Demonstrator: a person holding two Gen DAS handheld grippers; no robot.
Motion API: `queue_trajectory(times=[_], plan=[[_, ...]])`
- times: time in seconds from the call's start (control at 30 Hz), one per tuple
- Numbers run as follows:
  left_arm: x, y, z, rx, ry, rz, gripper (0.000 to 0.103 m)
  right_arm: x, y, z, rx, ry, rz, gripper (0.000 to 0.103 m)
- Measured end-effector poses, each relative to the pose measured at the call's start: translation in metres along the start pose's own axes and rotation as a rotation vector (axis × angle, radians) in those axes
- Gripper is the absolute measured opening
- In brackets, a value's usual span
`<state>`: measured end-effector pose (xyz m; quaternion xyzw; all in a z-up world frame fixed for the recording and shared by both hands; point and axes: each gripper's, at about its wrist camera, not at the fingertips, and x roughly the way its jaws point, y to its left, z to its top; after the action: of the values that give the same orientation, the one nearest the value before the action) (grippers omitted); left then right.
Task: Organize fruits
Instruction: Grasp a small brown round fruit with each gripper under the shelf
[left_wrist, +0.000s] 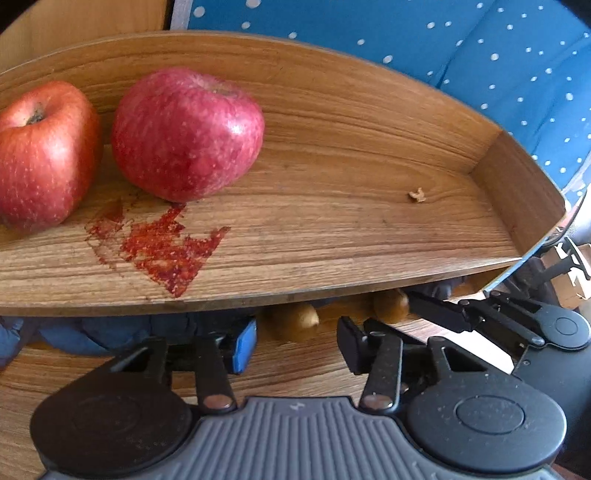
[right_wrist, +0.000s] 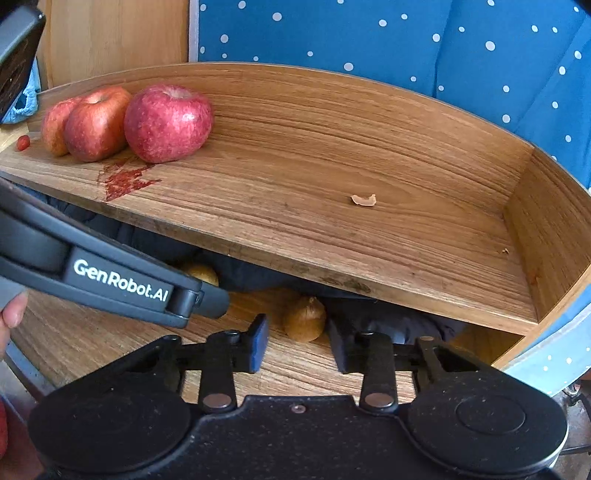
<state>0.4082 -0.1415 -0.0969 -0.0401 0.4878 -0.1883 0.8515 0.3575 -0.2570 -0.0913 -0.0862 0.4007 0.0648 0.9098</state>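
A: Which step is in hand?

B: Fetching, I'd judge. Three apples sit at the upper left of the wooden shelf; brown fruits, perhaps kiwis, lie beneath it at lower centre.

A: The claws?

B: The right gripper is wide open and empty, a kiwi just beyond its fingers. The left gripper gapes empty too.

A: Next?

B: Advance low, under the shelf's front edge. The shelf's right half offers open room.
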Motion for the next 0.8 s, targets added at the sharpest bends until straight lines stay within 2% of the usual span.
queue_trajectory(times=[0.07,0.23,0.8], plan=[[0.003,-0.003,0.001,0.005,-0.001,0.007,0.049,0.0,0.0,0.001,0.004,-0.001,-0.006,0.028],[0.01,-0.008,0.003,0.01,0.001,0.017,0.031,-0.005,-0.002,-0.002,0.029,0.001,-0.002,0.027],[-0.025,0.0,-0.017,0.005,-0.01,-0.011,0.03,-0.042,0.021,-0.021,0.052,0.001,-0.015,0.025]])
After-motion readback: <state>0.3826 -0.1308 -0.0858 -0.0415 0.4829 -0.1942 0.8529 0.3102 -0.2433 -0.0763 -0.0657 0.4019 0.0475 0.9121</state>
